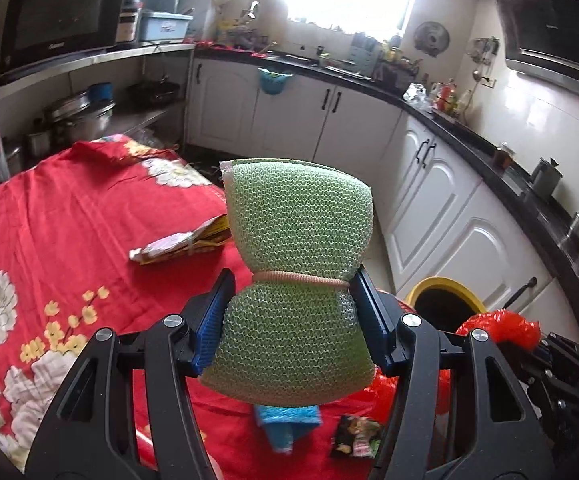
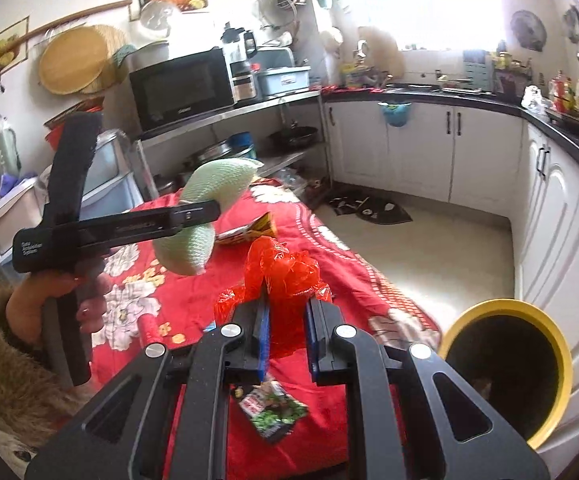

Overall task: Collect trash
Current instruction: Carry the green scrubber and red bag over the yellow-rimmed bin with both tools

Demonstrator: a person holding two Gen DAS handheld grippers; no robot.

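Left gripper [image 1: 293, 312] clamped across the waist of a green mesh sponge [image 1: 295, 248], blue pads pressing both sides where a beige elastic band [image 1: 301, 278] cinches it into an hourglass shape. Sponge held up in the air above the table, its upper lobe standing tall between the fingers, lower lobe bulging toward the camera. Seen from the right wrist, same sponge [image 2: 205, 216] pale green, tilted, pinched in the black tool gripped by a bare hand [image 2: 49, 300] with a fur-trimmed cuff. Right gripper [image 2: 287, 320] closed on a crumpled red plastic bag [image 2: 285, 272], bunched film rising out between the blue pads. Red floral tablecloth [image 1: 69, 220] spread over the table beneath both tools. On the cloth: a yellow and white snack wrapper [image 1: 185, 242] lying flat toward the far end, a blue packet [image 1: 289, 420] directly below the sponge and partly blurred, a dark printed wrapper [image 1: 355, 432] just beside it, near the table's front edge. Same dark wrapper [image 2: 275, 406] visible below the right gripper's fingers. Yellow-rimmed bin [image 2: 509, 368] on the floor off the table's right side, dark inside, mouth tipped toward the camera, near the white cabinets [image 1: 449, 200]. Microwave [image 2: 181, 88] on a steel shelf at the far wall.
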